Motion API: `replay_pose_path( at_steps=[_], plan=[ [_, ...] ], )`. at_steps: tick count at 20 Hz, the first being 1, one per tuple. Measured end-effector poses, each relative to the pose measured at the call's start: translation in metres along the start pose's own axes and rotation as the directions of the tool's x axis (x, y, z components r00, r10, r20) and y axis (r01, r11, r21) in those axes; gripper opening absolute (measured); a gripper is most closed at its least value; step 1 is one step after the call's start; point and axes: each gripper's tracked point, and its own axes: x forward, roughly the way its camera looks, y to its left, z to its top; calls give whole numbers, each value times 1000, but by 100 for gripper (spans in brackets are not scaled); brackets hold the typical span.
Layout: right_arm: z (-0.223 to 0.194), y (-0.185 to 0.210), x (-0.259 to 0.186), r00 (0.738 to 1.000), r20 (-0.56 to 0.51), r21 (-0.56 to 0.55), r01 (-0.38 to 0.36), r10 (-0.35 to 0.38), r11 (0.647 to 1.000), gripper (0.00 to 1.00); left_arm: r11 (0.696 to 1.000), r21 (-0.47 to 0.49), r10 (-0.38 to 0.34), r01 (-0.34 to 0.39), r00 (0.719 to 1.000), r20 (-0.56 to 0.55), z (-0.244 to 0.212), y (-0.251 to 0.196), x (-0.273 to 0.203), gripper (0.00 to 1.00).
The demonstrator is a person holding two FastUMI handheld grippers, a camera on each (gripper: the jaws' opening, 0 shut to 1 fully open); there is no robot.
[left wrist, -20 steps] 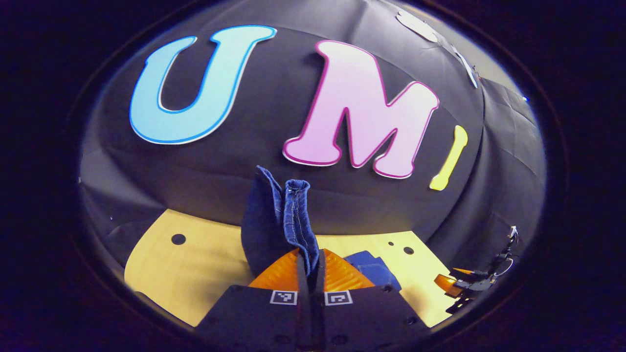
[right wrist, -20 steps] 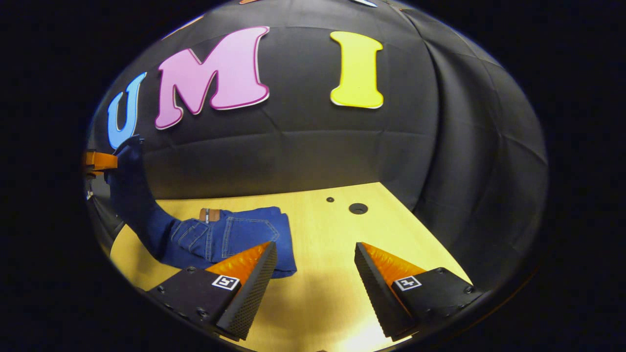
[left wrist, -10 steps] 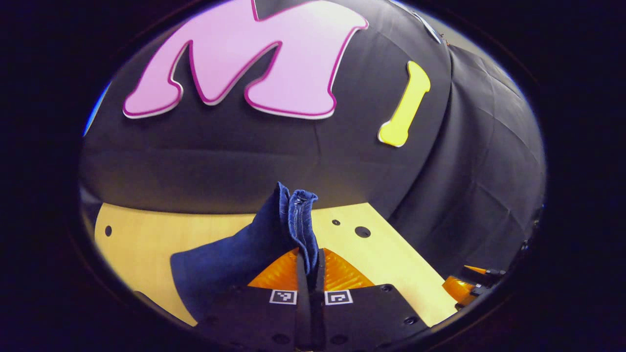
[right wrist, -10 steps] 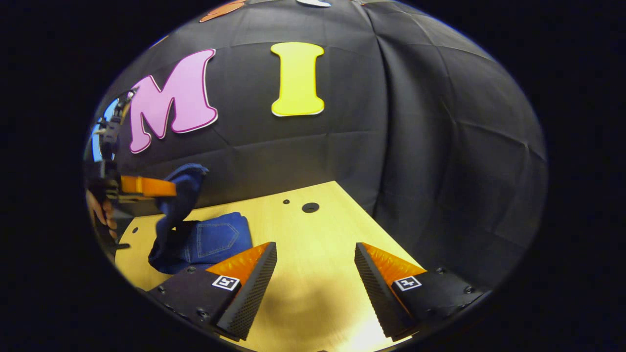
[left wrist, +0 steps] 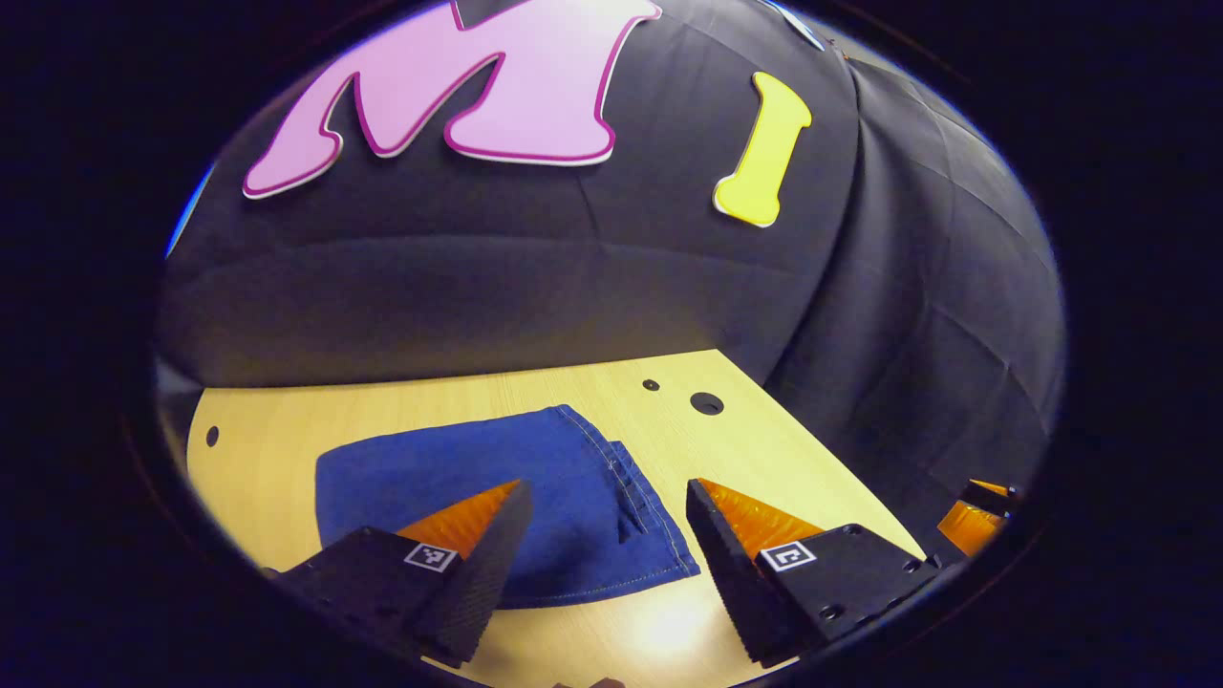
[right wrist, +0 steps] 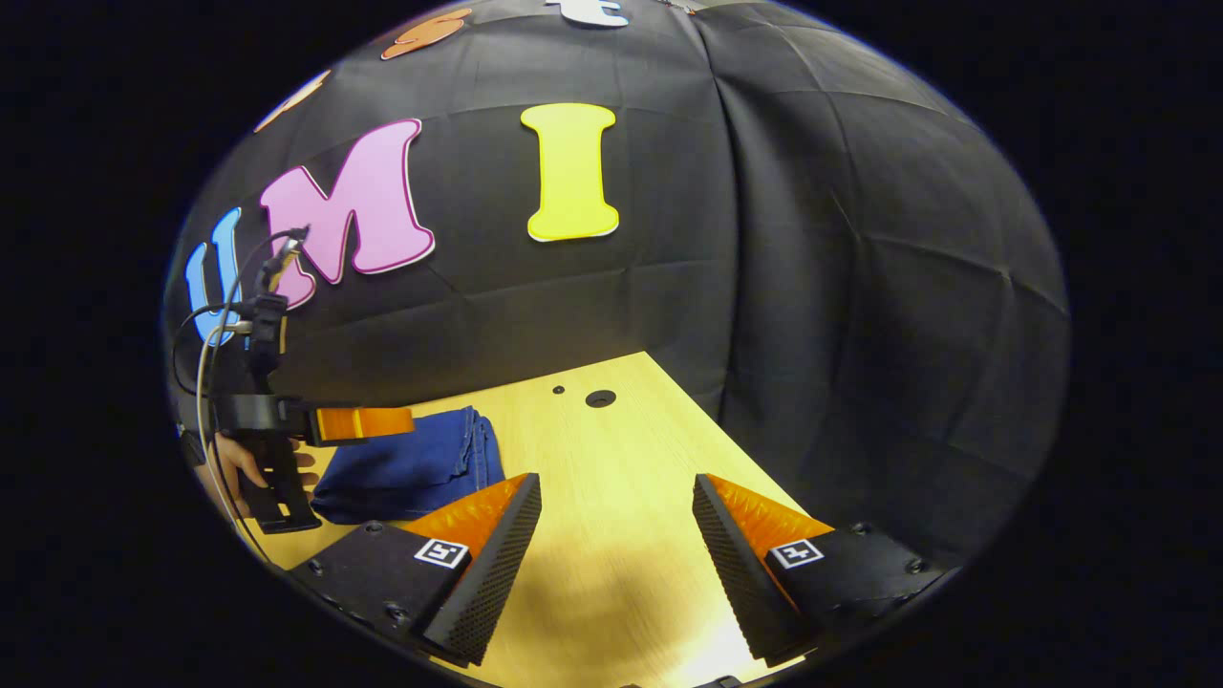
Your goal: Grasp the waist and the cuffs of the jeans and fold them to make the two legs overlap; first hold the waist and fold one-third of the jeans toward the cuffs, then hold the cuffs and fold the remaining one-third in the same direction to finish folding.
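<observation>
I saw the folded jeans (left wrist: 497,497) lying flat, long axis across the lower frame, stitched hem edge toward lower right. They rested on the pale wood bench (left wrist: 783,459) against the black cloth wall (left wrist: 478,287). Dark blue denim, seemingly layered. My left gripper (left wrist: 604,516) hovered above them, jaws wide; my right gripper (right wrist: 616,506) stood wide too, holding nothing.

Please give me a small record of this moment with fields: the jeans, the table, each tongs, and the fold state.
jeans: dark blue denim jeans, lying flat in a folded bundle
table: light wooden table with small round holes, jeans resting on it
left tongs: open, above the jeans, holding nothing
right tongs: open, over bare table, beside the jeans
fold state: looks finished, no loose leg visible
</observation>
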Motion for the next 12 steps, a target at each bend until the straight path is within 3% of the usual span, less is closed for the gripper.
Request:
replay_pose_path(
  at_steps=[5,7,9,12],
  plan=[
    [19,40,-56,997,42,-99,-64,68,993,98,996,8,91,-94,981,169,18,36,-155,97],
    [34,66,-85,989,78,-128,-113,124,985,98,987,-13,156,-157,962,226,14,48,-218,97],
    [53,91,-117,976,134,-169,-146,170,975,98,982,-73,187,-174,947,260,-1,45,-278,97],
    [75,129,-168,949,210,-196,-196,236,961,98,963,-104,268,-247,904,334,-24,53,-364,97]
  ],
)
